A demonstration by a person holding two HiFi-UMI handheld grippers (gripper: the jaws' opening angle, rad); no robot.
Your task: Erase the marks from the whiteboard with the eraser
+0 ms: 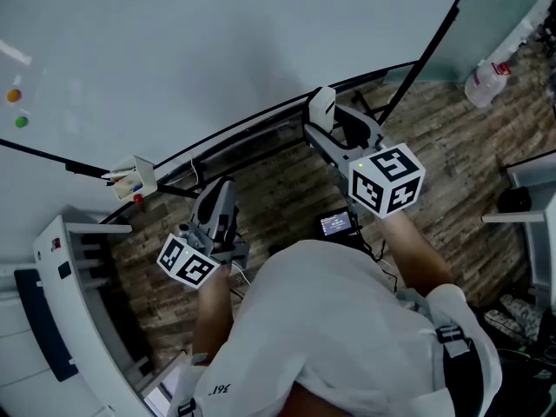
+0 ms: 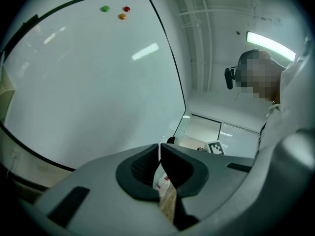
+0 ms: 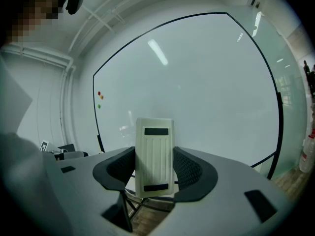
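Note:
The whiteboard fills the top of the head view, and I see no marks on it in any view. Orange and green magnets sit at its left. My right gripper is shut on a white ribbed eraser, held just below the board's bottom edge. In the right gripper view the eraser stands upright between the jaws of the right gripper, facing the whiteboard. My left gripper hangs lower at the left. Its jaws meet at the tips with nothing between them.
A small holder with markers hangs at the board's lower left edge. A spray bottle stands on the wooden floor at the right. A white cabinet is at the left. A black stand leg slants down.

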